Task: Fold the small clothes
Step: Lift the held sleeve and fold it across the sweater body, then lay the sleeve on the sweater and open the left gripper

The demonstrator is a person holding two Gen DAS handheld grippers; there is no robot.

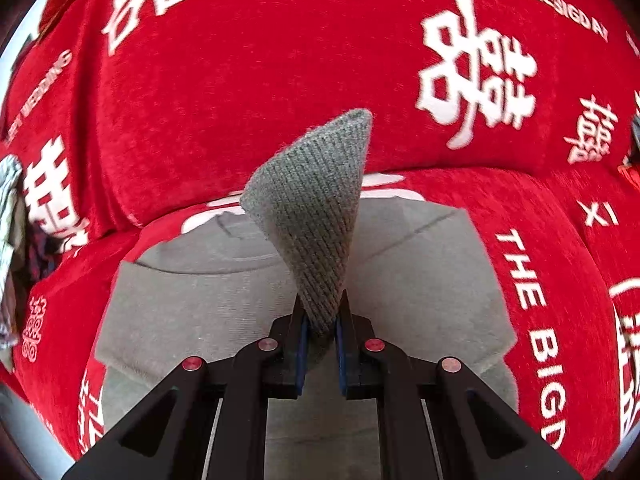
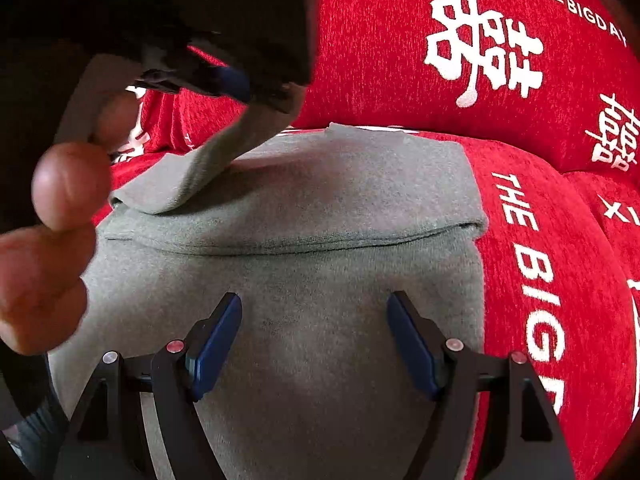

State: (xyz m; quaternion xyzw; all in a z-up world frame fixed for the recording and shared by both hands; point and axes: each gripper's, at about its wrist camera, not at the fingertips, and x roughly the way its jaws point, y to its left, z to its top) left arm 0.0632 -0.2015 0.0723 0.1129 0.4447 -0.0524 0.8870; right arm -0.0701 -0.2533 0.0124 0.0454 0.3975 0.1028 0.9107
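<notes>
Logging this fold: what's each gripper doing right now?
Left gripper: shut on the grey ribbed cuff.
Right gripper: open, empty, above the grey garment.

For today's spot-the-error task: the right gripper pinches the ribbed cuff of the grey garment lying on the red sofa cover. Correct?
No. The left gripper pinches the ribbed cuff; the left wrist view shows it. The right gripper is open over the grey garment on the red sofa cover.

Grey ribbed garment [image 1: 316, 216] on red cover [image 1: 260, 80] with white lettering.

A grey sweater [image 2: 320, 320] lies flat on red fabric, its ribbed cuff [image 1: 316, 216] lifted upright toward twelve o'clock.
</notes>
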